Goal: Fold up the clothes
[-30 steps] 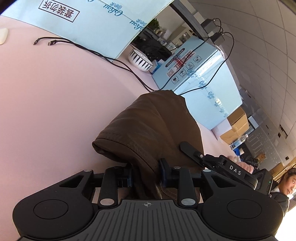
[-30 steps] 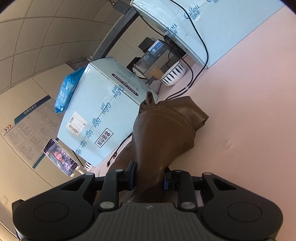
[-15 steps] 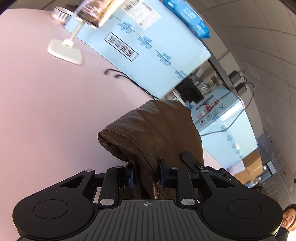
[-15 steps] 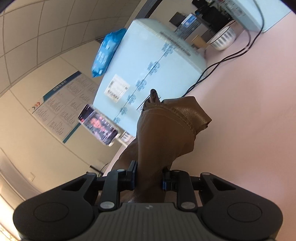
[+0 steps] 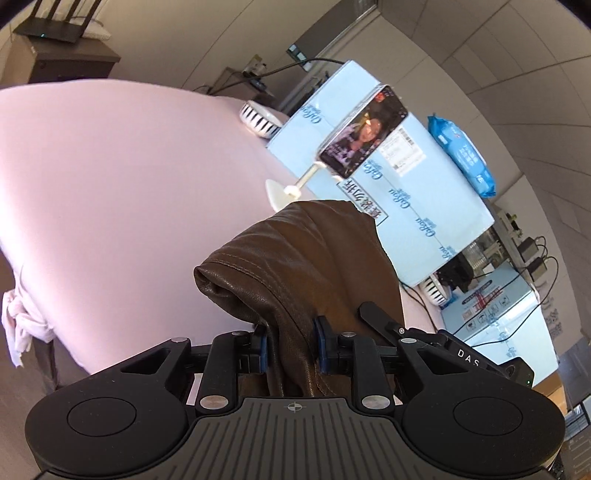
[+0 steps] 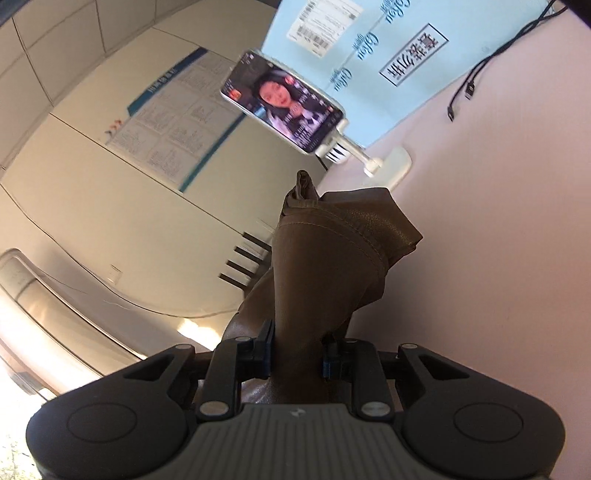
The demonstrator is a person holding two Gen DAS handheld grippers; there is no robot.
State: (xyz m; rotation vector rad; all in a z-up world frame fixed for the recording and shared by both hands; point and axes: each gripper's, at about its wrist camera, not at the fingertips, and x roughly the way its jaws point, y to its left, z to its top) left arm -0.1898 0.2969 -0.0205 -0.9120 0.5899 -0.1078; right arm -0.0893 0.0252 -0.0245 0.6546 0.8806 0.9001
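Note:
A brown leather garment (image 5: 310, 266) is pinched in both grippers and held up over the pink table (image 5: 110, 177). My left gripper (image 5: 290, 349) is shut on a stitched edge of it, and the cloth bunches up ahead of the fingers. My right gripper (image 6: 297, 350) is shut on another part of the brown leather garment (image 6: 332, 258), which stands up in a fold ahead of it. The rest of the garment is hidden below the grippers.
A phone on a white stand (image 5: 364, 147) stands on the table before light blue boxes (image 5: 424, 206); it also shows in the right wrist view (image 6: 284, 99). A striped bowl (image 5: 260, 120), black cables (image 6: 469, 88) and a router (image 5: 51, 26) are nearby. The table's edge (image 5: 33, 295) is at left.
Both grippers have swung to the left along the table with the garment still held. The phone on its stand has come into view; the cables and far boxes have slid right.

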